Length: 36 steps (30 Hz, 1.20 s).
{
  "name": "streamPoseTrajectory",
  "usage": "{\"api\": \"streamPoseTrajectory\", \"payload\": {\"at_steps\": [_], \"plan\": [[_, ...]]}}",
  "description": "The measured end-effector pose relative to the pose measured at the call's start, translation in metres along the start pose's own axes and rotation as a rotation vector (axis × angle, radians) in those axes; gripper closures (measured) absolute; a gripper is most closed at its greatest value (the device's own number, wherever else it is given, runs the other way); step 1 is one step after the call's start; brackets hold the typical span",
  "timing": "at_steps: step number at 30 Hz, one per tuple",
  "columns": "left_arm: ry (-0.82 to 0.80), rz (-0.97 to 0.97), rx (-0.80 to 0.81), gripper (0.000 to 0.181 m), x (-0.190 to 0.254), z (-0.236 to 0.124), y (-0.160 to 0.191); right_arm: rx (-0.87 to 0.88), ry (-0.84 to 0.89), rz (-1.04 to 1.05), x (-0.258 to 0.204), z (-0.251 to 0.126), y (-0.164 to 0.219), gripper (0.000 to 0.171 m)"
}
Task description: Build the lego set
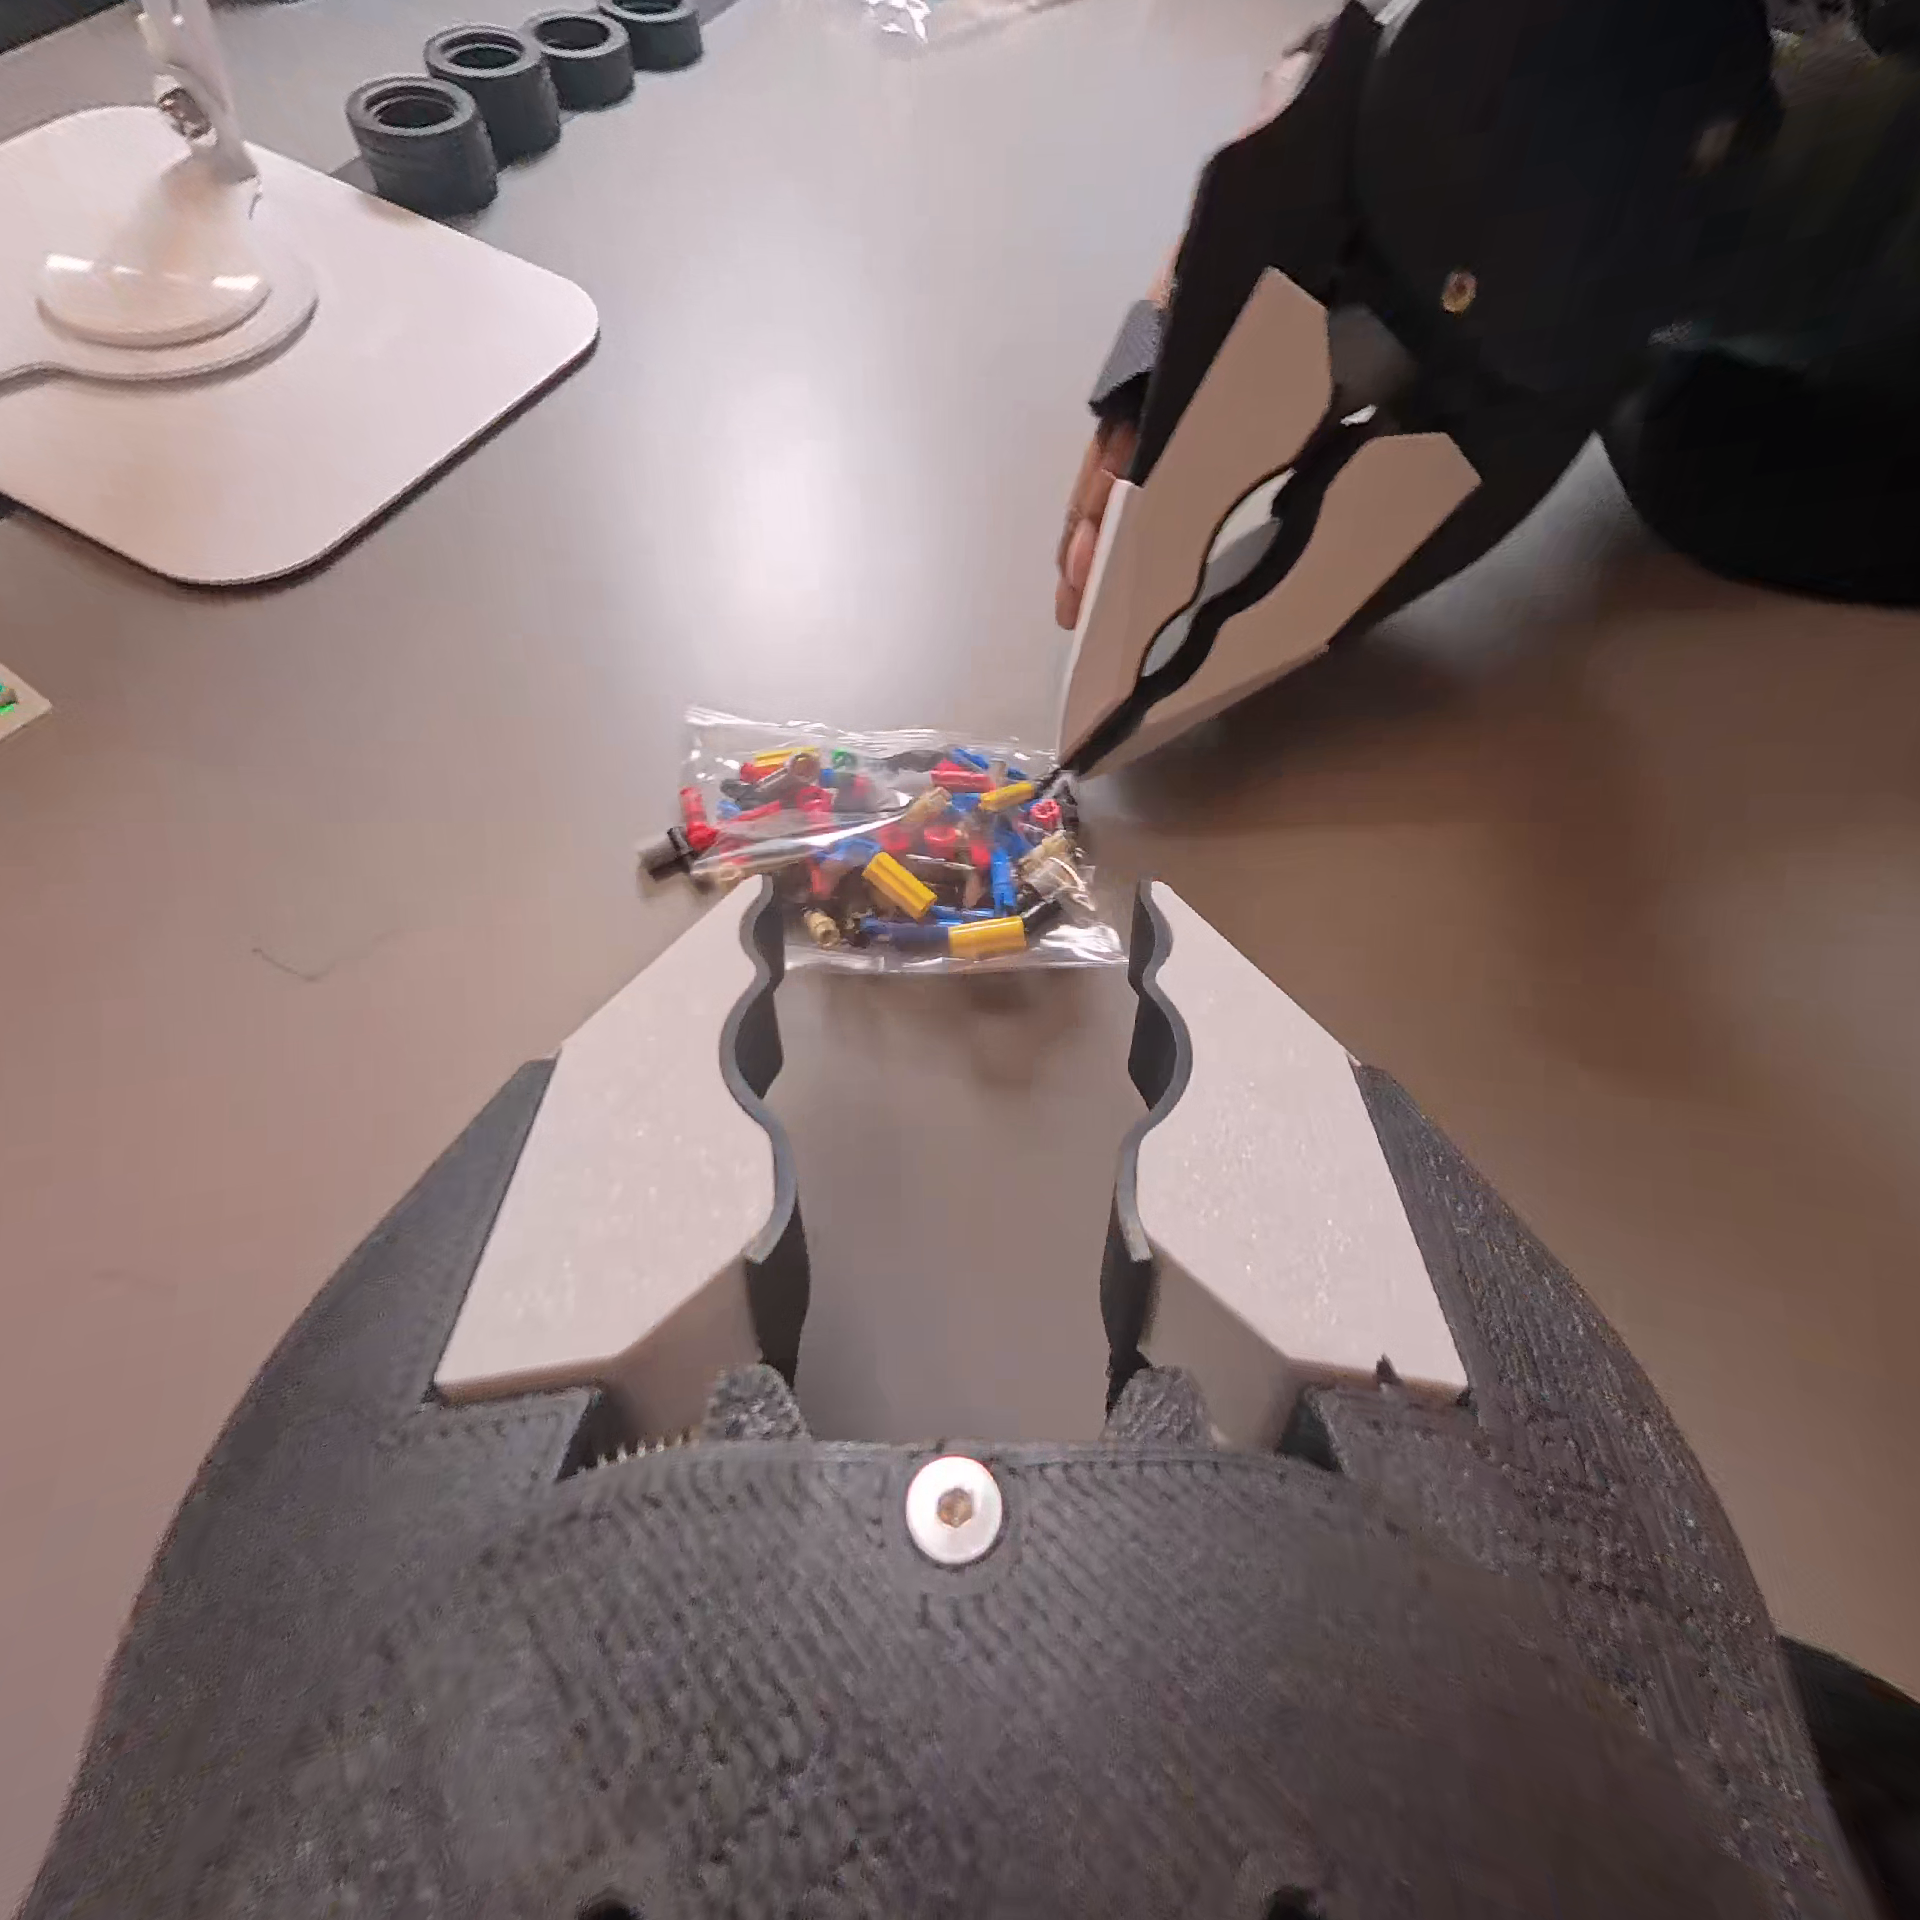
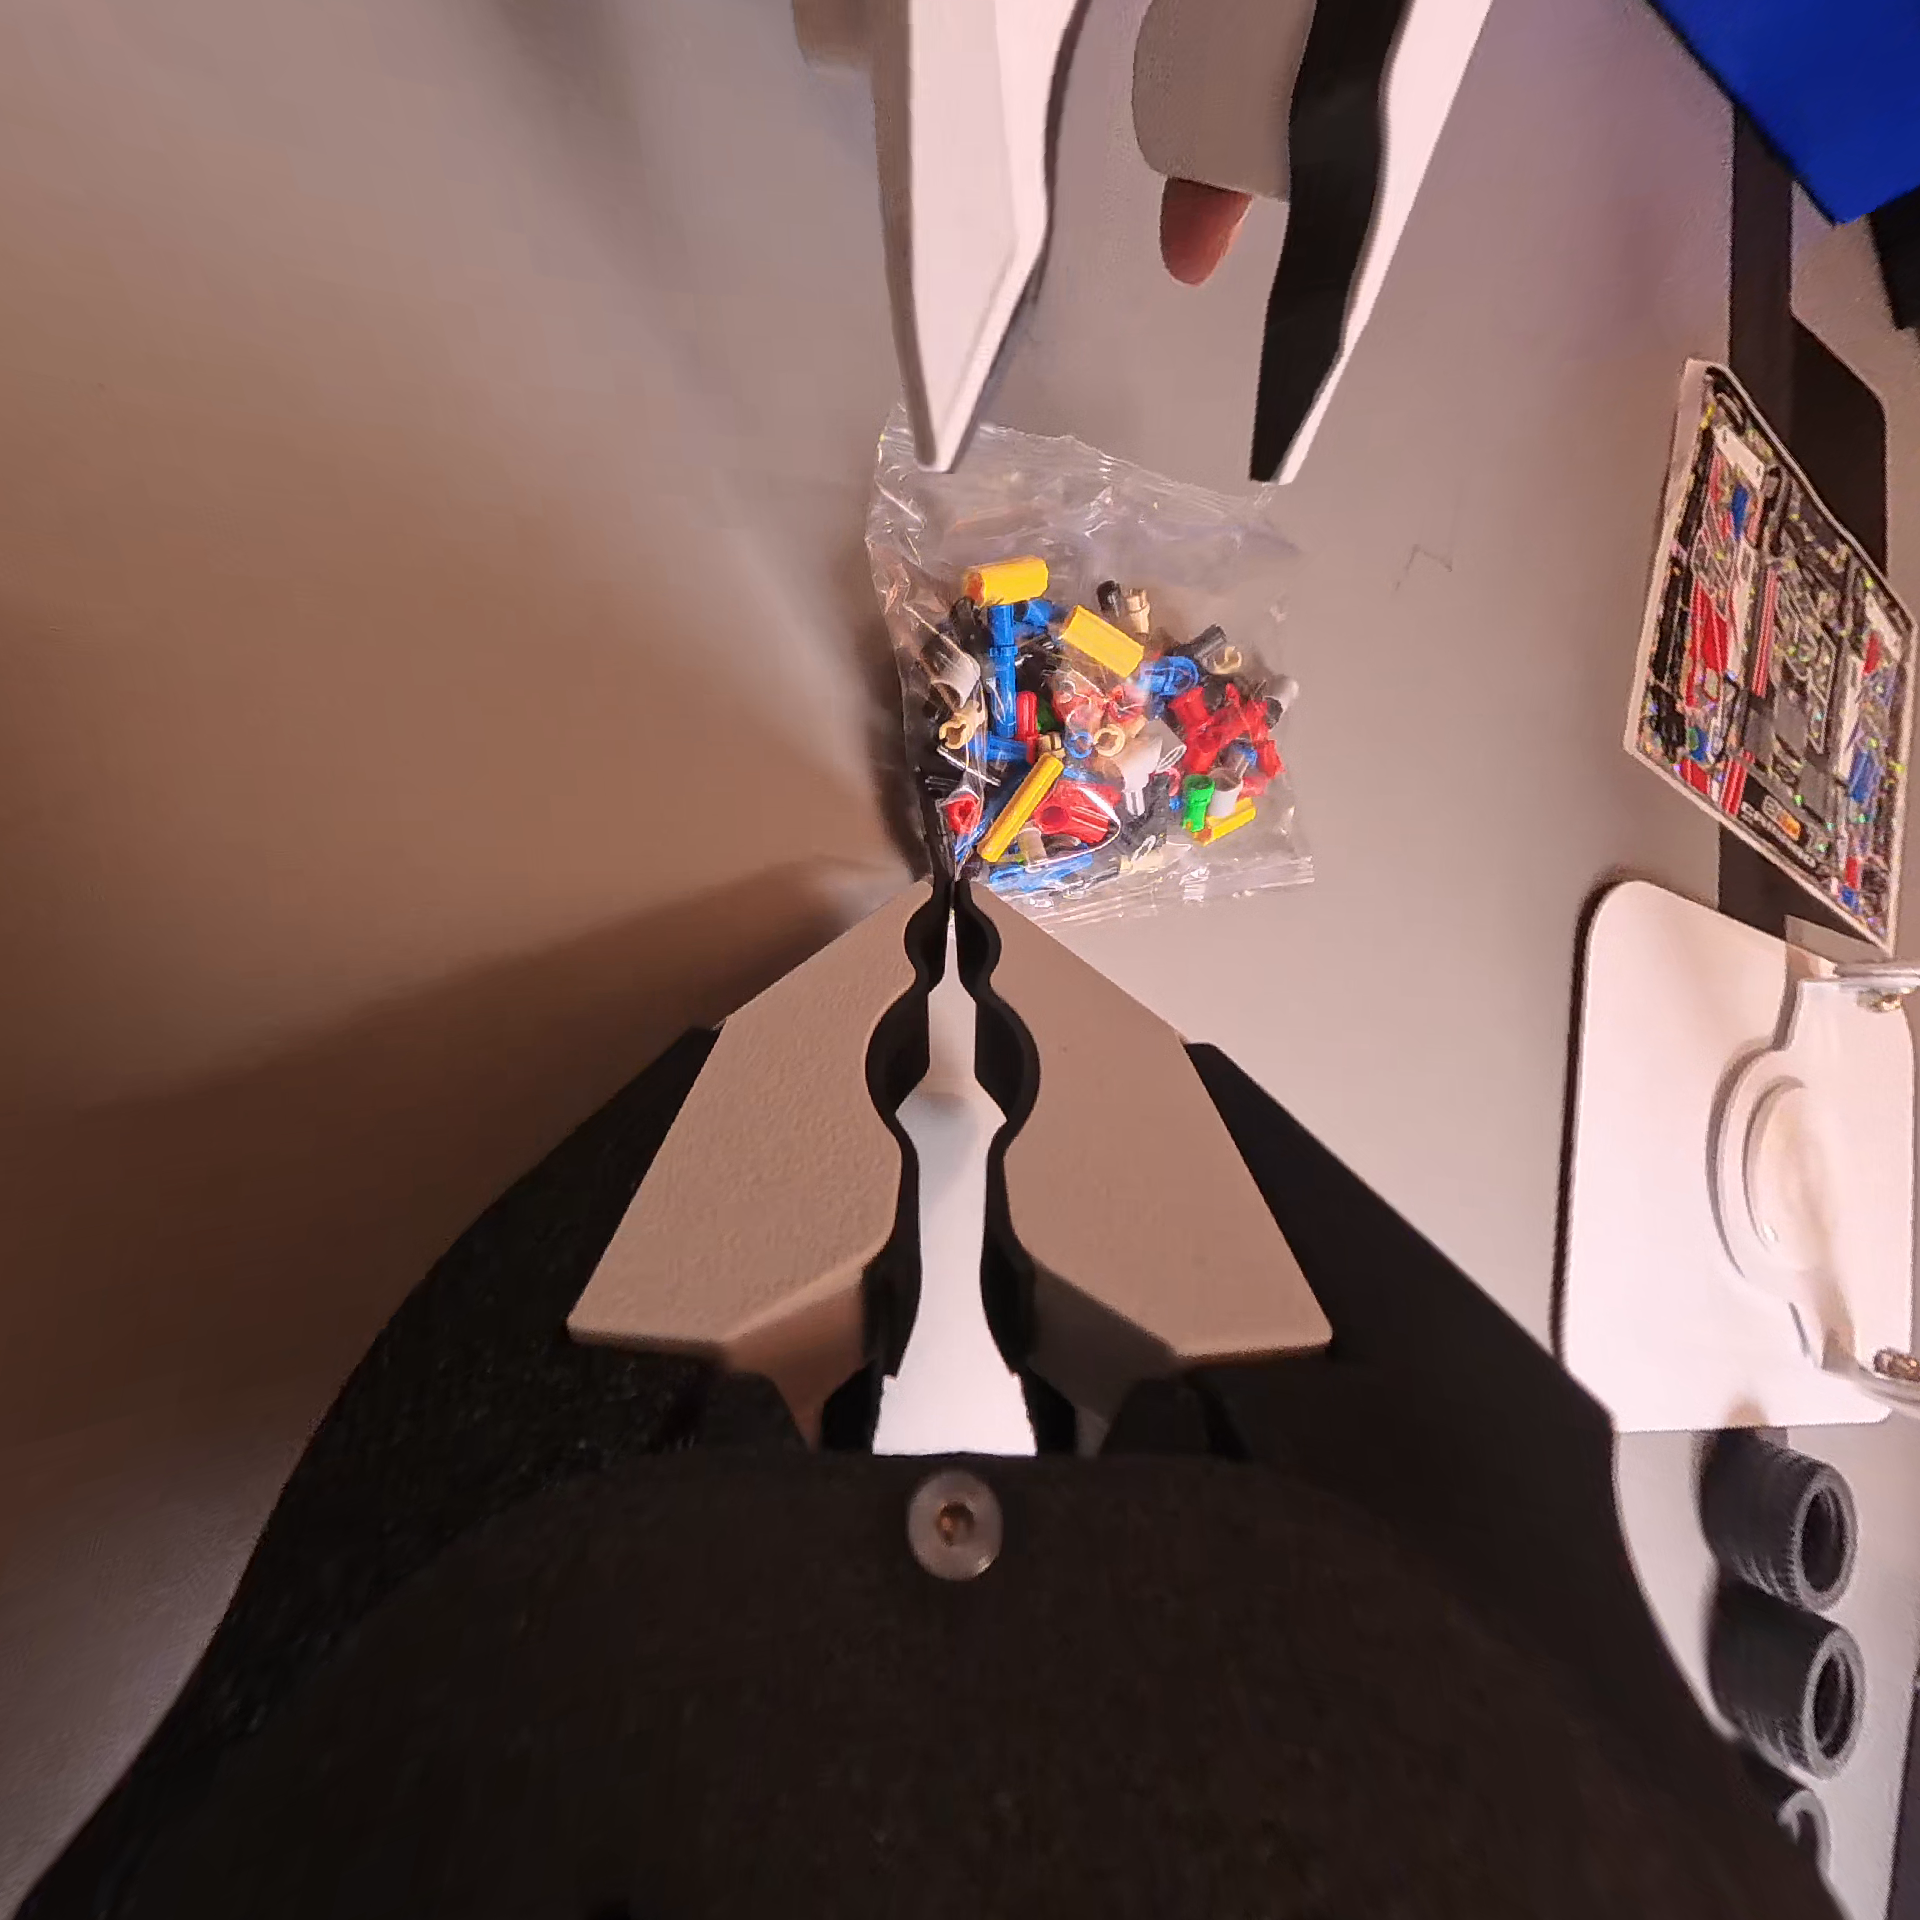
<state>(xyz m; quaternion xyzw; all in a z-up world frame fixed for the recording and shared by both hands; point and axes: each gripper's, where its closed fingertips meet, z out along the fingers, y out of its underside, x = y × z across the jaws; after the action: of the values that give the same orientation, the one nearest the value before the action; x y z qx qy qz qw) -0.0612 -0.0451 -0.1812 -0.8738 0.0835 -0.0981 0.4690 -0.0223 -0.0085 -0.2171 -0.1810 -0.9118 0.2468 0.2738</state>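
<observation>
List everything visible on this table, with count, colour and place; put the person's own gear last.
bag of lego pieces: one, clear plastic with blue, red, yellow, black and tan parts, flat on the table between the two grippers.
tyres: at least four, black, in a row at the table's far edge beside the stand.
sticker sheet: one, multicoloured, near the stand.
stand base: one, white, on the table.
table: one, grey-brown.
left gripper: fingers apart, at the bag's near edge.
right gripper: fingers closed on a corner of the bag.
hand: partly seen behind the right gripper.
</observation>
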Motion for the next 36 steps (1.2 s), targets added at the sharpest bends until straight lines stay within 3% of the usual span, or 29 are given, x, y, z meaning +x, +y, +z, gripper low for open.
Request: {"api": "streamPoseTrajectory", "payload": {"at_steps": [1, 12, 20, 27, 36], "plan": [[0.01, 0.015, -0.006, 0.118, 0.003, 0.0, 0.0, -0.004, -0.008, -0.007, 0.001, 0.001, 0.0, 0.171], [-0.009, 0.209, -0.076, 0.136, 0.015, -0.005, 0.011, -0.05, -0.142, -0.041, 0.013, -0.008, -0.015, 0.171], [-0.048, 0.299, -0.098, 0.16, 0.014, -0.005, 0.013, -0.088, -0.176, -0.06, 0.016, -0.008, -0.021, 0.171], [-0.053, 0.335, -0.125, 0.166, 0.014, -0.003, 0.017, -0.021, -0.169, -0.028, 0.017, -0.006, -0.02, 0.171], [-0.059, 0.311, -0.026, 0.173, 0.012, -0.008, 0.003, 0.087, -0.142, 0.031, 0.024, -0.015, -0.022, 0.171]]}}
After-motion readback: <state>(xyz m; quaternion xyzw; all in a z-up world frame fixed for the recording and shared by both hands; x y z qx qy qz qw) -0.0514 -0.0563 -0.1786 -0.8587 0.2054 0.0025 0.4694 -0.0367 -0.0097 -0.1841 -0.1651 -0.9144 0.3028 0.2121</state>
